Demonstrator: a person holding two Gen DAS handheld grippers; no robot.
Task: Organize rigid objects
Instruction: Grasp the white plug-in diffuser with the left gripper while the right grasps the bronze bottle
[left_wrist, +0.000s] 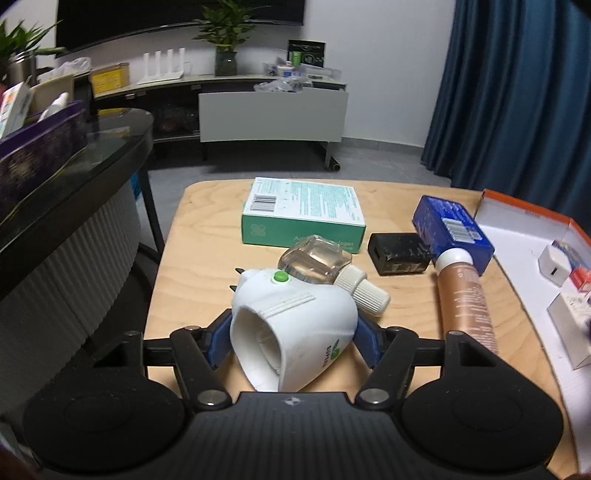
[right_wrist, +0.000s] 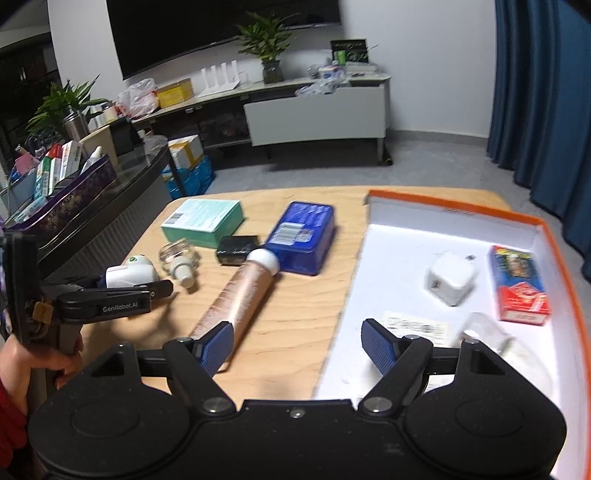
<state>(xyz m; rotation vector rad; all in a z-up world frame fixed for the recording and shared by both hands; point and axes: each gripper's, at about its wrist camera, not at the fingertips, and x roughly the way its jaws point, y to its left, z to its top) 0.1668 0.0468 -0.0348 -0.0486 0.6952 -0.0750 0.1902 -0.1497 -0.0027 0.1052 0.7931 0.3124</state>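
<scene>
Left wrist view shows the left gripper (left_wrist: 293, 341) with its blue fingers (left_wrist: 216, 343) clenched on the flanks of a white plug-in diffuser (left_wrist: 295, 332), which sits low over the near part of the table (left_wrist: 192, 258). To do this lift well, I would keep the squeeze even on the rounded shell, raise it straight so it clears the clear refill bottle (left_wrist: 321, 264) lying just behind it, then carry it across to the orange-rimmed box (right_wrist: 546, 236) on the right side of the table. Right wrist view shows the right gripper (right_wrist: 301, 349) released, its fingers spread with nothing between them, hovering at the box's near edge beside the tan tube (right_wrist: 240, 295). Loose on the table besides the diffuser: one refill bottle, one tan tube, one green carton (left_wrist: 303, 210), one blue pack (right_wrist: 301, 236), one black adapter (left_wrist: 399, 253). Inside the box: one white charger (right_wrist: 450, 278), one red-and-blue pack (right_wrist: 517, 284), plus a clear item too blurred to name.
</scene>
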